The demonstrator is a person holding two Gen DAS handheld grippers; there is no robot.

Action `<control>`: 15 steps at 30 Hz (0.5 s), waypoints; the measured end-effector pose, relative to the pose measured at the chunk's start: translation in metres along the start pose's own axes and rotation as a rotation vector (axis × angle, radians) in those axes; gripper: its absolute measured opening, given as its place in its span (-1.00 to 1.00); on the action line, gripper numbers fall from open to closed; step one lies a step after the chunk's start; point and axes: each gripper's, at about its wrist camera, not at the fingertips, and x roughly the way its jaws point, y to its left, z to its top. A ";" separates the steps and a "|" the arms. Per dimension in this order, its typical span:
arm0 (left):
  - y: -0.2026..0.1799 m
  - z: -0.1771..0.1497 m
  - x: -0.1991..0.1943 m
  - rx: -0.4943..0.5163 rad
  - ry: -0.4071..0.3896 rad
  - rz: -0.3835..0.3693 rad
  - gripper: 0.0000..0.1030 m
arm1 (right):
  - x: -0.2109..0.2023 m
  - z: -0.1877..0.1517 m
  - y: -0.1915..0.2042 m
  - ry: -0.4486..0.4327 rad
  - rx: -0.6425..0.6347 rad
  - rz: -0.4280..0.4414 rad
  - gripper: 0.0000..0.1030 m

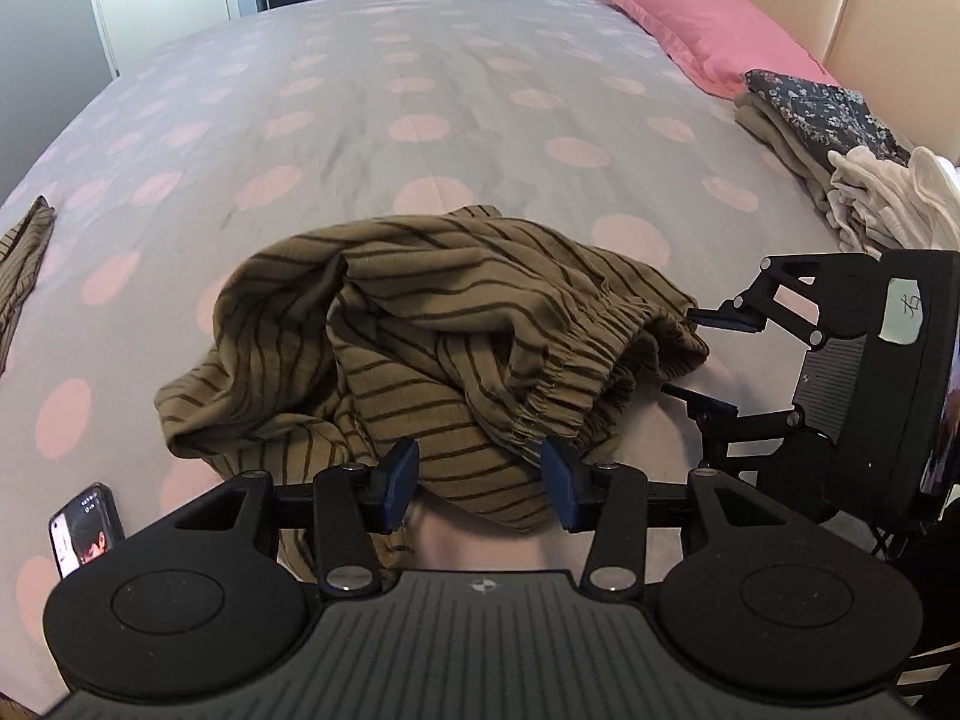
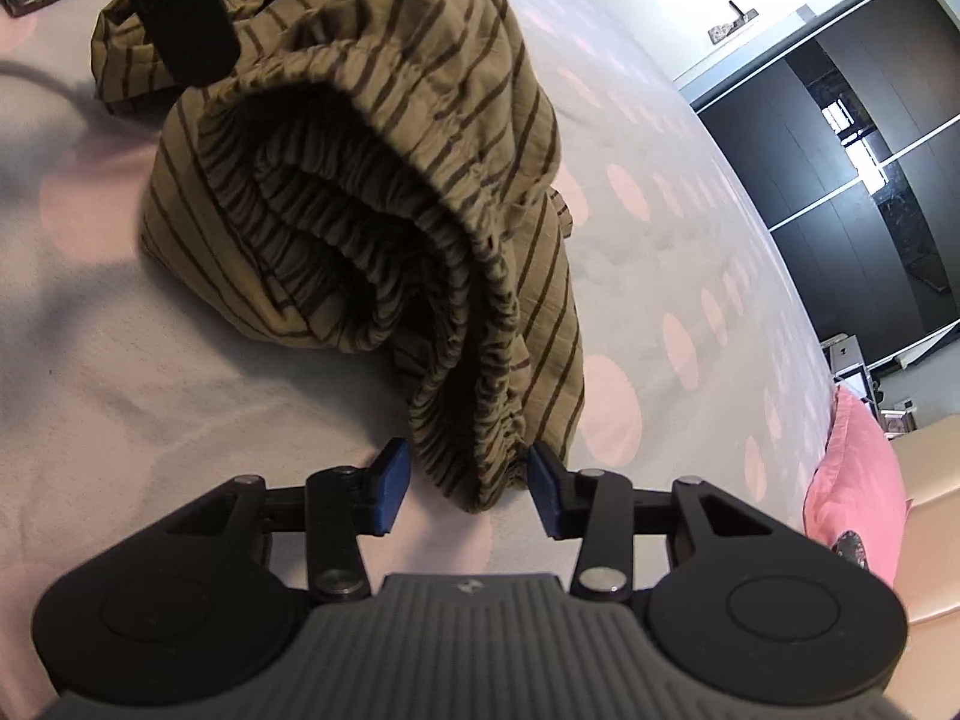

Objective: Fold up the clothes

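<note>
One striped olive garment [image 1: 432, 348], crumpled near me on the polka-dot bed [image 1: 420, 120], elastic waistband bunched. Two grippers: my left gripper [image 1: 480, 483] and right gripper [image 2: 471, 489] both parted, fabric between, pads not pressing.

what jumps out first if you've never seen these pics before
A crumpled olive striped garment lies heaped on the pink-dotted bedsheet, its gathered elastic waistband gaping toward the right wrist camera. Both the left tongs and the right tongs stand open around its near edges. Folded clothes are stacked by a pink pillow at far right.
</note>
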 end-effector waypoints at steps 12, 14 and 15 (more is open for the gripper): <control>-0.005 -0.007 0.001 -0.002 0.019 -0.066 -0.17 | -0.020 0.008 -0.009 -0.046 -0.005 -0.129 -0.79; -0.007 -0.010 0.003 -0.006 0.021 -0.087 -0.17 | -0.031 0.010 -0.017 -0.074 0.015 -0.160 -0.80; -0.008 -0.011 0.003 -0.012 0.018 -0.098 -0.17 | -0.036 0.011 -0.020 -0.087 0.024 -0.173 -0.81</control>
